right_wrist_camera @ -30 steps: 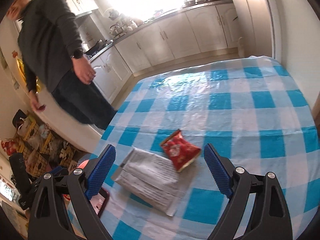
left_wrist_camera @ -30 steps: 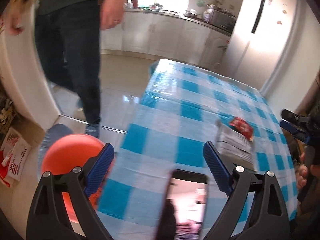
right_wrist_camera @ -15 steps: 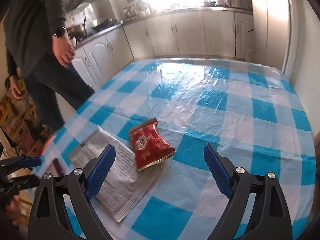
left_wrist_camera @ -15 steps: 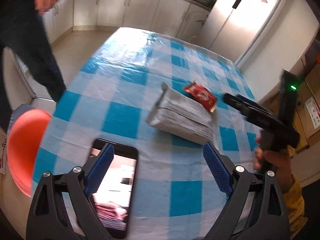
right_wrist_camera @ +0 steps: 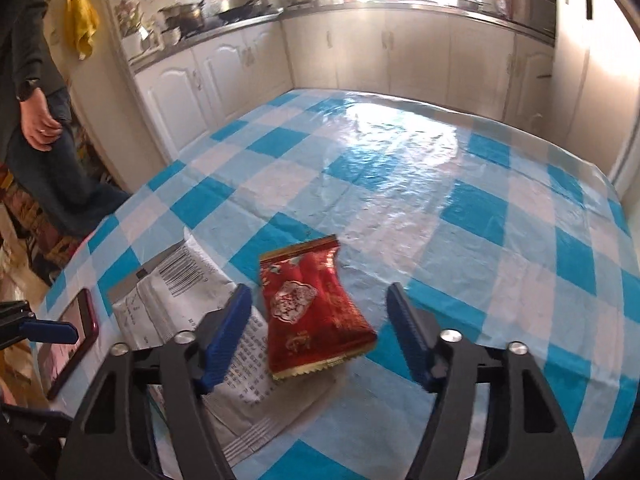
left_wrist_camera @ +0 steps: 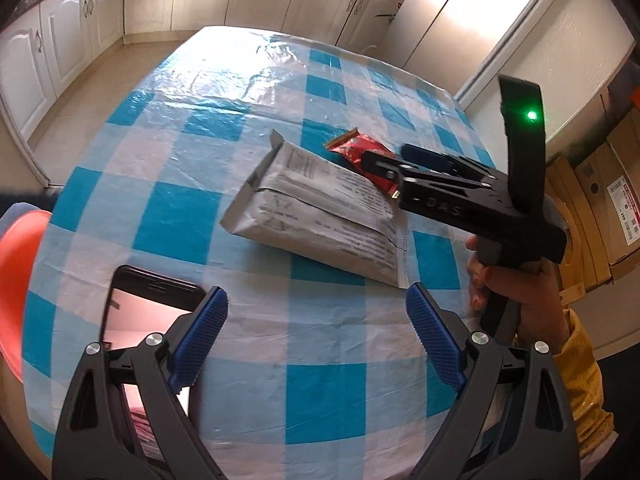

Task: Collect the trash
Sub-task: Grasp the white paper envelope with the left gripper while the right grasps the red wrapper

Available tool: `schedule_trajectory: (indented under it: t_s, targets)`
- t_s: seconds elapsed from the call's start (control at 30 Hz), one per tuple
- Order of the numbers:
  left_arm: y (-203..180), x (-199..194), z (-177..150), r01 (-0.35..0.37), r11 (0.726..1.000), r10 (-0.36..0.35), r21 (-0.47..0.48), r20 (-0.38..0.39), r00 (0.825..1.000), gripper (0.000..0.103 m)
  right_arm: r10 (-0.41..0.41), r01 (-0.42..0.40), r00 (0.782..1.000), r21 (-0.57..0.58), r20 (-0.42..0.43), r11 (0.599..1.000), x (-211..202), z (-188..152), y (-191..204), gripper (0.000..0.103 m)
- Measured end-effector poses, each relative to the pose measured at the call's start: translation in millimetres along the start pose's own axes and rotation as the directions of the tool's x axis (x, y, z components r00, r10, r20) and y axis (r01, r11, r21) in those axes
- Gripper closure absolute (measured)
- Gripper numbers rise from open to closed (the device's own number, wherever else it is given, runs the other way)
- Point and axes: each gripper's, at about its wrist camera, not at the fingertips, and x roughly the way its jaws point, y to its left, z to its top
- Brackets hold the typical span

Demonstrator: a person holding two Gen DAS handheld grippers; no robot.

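Both hand-held grippers hang over the checked tabletop. On the right, the hand-held gripper points down at a red snack wrapper, and its jaws are closing with the wrapper lying between the blue pads; the pads stand clear of it on both sides and do not press on it. From the left wrist view the same right hand-held gripper reaches in from the side, held in a hand with a yellow sleeve, its tip over the wrapper. On the left, the hand-held gripper stands wide, with nothing but bare cloth between its pads. The red wrapper lies partly on the far corner of a flat grey mailing bag, which rests on the tabletop with its open flap turned away from the person holding the tools. Nearer than the bag, toward the tabletop's edge, a phone lies face up with its screen lit, partly behind the left jaw. Beyond that edge sits an orange bin or bowl; what it holds cannot be told. A second person in dark clothes stands past the tabletop's left side, by white kitchen cabinets.
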Motion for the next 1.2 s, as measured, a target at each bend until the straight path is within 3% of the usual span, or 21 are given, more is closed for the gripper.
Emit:
schedule_trajectory:
  t_s: [0.13,0.43,0.67,0.83,1.2]
  targets:
    - [-6,8,3,0.006,1.000,-0.006,0.007,-0.017,1.000,0.012,-0.026,0.025,0.999,-0.049,-0.024,0.998,10,3,7,0.046]
    - [-13,24,11,0.000,1.000,0.000,0.010,-0.033,0.999,0.012,-0.028,0.028,0.999,-0.010,-0.035,1.000,12,2,-6,0.057]
    - [-22,46,25,-0.012,1.000,0.012,0.012,-0.050,0.999,0.012,-0.071,0.072,0.997,0.142,-0.012,0.987,-7,-12,-37,0.057]
    - [-32,58,40,-0.012,0.999,0.013,0.036,-0.042,0.999,0.012,-0.090,0.076,0.995,0.292,0.034,0.953,-30,-29,-67,0.057]
    - [-77,108,99,-0.130,0.980,0.135,0.151,-0.020,0.991,0.012,-0.131,0.065,0.984,0.438,0.124,0.896,-62,-49,-99,0.057]
